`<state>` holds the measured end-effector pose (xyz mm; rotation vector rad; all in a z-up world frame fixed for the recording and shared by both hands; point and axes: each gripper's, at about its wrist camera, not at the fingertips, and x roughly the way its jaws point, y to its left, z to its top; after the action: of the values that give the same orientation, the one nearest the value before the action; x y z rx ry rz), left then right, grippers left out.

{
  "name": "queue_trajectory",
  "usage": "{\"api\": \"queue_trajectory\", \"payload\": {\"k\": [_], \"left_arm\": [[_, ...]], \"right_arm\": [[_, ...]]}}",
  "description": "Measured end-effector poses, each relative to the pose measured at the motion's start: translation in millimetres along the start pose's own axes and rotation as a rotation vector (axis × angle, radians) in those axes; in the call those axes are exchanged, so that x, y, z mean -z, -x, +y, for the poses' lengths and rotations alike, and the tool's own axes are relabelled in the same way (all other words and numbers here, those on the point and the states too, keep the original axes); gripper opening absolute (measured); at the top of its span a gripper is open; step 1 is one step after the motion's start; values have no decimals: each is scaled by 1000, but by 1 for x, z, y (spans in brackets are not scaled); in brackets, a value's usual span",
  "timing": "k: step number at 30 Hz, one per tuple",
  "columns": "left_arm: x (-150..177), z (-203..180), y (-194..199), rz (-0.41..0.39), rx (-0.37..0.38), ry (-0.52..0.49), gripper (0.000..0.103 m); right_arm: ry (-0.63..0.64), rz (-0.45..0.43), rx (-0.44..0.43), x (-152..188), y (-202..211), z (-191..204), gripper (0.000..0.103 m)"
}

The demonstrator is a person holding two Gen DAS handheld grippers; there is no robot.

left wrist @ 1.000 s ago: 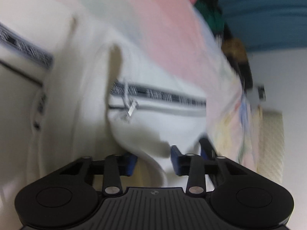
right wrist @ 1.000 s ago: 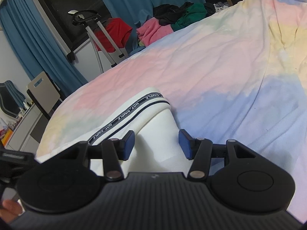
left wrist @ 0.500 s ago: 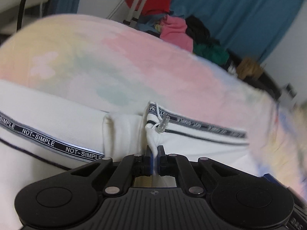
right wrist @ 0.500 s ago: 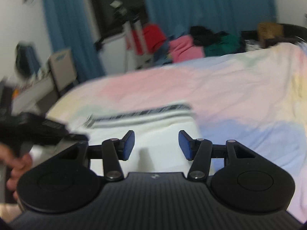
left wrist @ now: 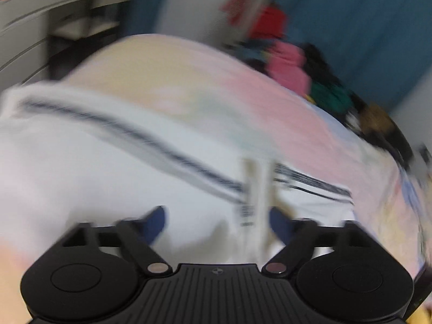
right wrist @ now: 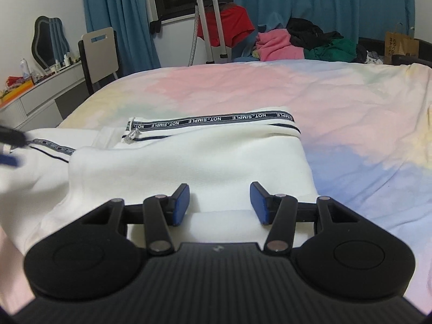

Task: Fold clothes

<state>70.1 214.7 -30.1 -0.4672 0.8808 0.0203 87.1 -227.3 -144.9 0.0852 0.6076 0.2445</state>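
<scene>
Soft, limp white garment [right wrist: 189, 162] on bed [right wrist: 351, 108]; best pinched at banded hem; left jaws opening, right jaws parted, both empty.

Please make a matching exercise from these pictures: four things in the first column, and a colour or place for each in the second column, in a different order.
Things:
1. white garment
2. pink clothes
3. curtains
4. paper bag

Colour or place:
A. blue, by the window
B. brown, far right beyond the bed
C. lying on the pastel bedsheet, with a black lettered band
D. in the clothes pile behind the bed

Pairs: 1-C, 2-D, 3-A, 4-B
</scene>
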Motion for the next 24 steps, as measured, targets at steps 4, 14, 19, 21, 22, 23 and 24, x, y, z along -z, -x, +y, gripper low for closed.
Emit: {"api": "queue_trajectory", "payload": {"k": [4,14,19,21,22,23,24], "left_arm": [[4,87,28,31,-45,313,92],[1,191,4,-72,-13,748,80],[-13,202,2,-201,-85,742,64],[-17,202,2,-238,-106,720,50],[-19,199,2,-256,-121,700,47],[-21,192,3,-275,-141,668,37],[-23,184,5,-295,-159,632,29]], "right_arm": [[-5,2,17,-1,5,3,52],[-30,-13,46,2,24,9,53],[-68,-16,-2,3,45,25,54],[-15,15,-20,11,40,39,54],[20,34,-27,16,36,46,54],[55,53,-34,21,32,54,54],[92,79,-27,27,25,60,54]]}}
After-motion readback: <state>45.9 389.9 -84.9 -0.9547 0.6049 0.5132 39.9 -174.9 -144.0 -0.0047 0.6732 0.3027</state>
